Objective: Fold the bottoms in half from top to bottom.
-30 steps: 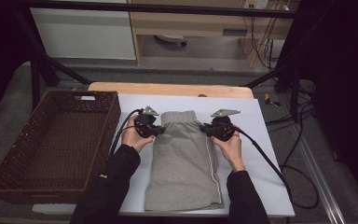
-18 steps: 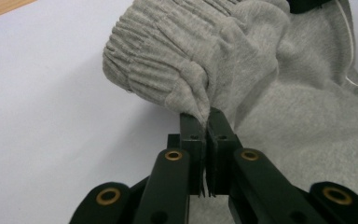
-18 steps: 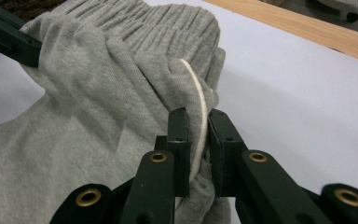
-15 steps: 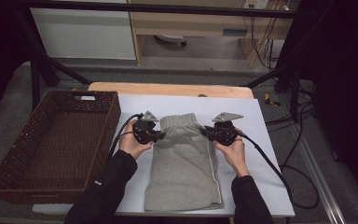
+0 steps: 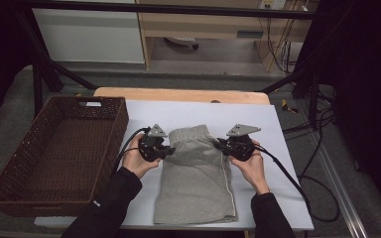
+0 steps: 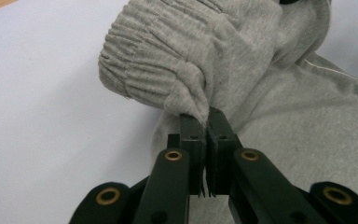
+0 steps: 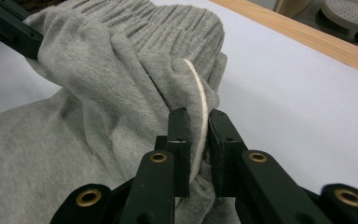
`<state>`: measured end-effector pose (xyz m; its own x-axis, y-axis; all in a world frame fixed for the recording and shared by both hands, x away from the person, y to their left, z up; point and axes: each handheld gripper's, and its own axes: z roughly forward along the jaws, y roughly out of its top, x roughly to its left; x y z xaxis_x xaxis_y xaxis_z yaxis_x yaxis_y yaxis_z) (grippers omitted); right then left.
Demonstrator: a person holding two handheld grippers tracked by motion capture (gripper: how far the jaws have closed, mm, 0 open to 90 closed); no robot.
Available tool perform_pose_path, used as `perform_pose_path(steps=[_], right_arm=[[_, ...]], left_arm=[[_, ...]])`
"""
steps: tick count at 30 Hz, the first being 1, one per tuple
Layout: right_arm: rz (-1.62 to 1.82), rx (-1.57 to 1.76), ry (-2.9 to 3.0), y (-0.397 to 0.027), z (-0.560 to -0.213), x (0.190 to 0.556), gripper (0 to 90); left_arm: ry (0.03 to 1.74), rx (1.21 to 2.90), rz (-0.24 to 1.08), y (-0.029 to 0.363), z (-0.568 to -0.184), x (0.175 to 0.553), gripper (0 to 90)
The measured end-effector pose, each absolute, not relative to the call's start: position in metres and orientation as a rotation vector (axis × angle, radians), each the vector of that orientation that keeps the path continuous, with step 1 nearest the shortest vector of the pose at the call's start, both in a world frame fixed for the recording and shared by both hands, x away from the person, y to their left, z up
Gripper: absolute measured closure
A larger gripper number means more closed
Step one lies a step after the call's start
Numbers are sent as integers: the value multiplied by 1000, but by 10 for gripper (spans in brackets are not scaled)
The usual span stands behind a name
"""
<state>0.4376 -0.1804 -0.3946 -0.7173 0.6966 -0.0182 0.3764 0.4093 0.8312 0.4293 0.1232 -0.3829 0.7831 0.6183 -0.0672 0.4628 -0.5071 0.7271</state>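
Grey sweat shorts point(image 5: 198, 178) with a white side stripe lie on the white table sheet point(image 5: 273, 148), the ribbed waistband point(image 5: 191, 133) at the far end. My left gripper point(image 5: 169, 148) pinches the left edge of the cloth just below the waistband; in the left gripper view the jaws point(image 6: 204, 122) are shut on a fold of the grey shorts point(image 6: 270, 93). My right gripper point(image 5: 219, 145) grips the right edge. In the right gripper view its jaws point(image 7: 198, 122) are shut on the shorts point(image 7: 98, 88) across the white stripe point(image 7: 200, 100). The cloth between the two grippers is lifted and bunched.
A dark woven basket point(image 5: 54, 153) stands on the left, touching the sheet's edge. Bare white sheet lies beyond and to the right of the shorts. The wooden table edge point(image 5: 178, 93) runs along the back. Cables point(image 5: 297, 183) trail off the right side.
Both grippers have drawn toward the person with the cloth, folding the upper part of the shorts so the waistband sits nearer the legs.
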Motion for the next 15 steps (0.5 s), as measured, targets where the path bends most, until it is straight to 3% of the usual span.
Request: perform_pose_path(steps=[15], right_arm=[[1209,891,2361,-178,-394,416,802]], left_arm=[[806,2208,232,127,-388,409,876]])
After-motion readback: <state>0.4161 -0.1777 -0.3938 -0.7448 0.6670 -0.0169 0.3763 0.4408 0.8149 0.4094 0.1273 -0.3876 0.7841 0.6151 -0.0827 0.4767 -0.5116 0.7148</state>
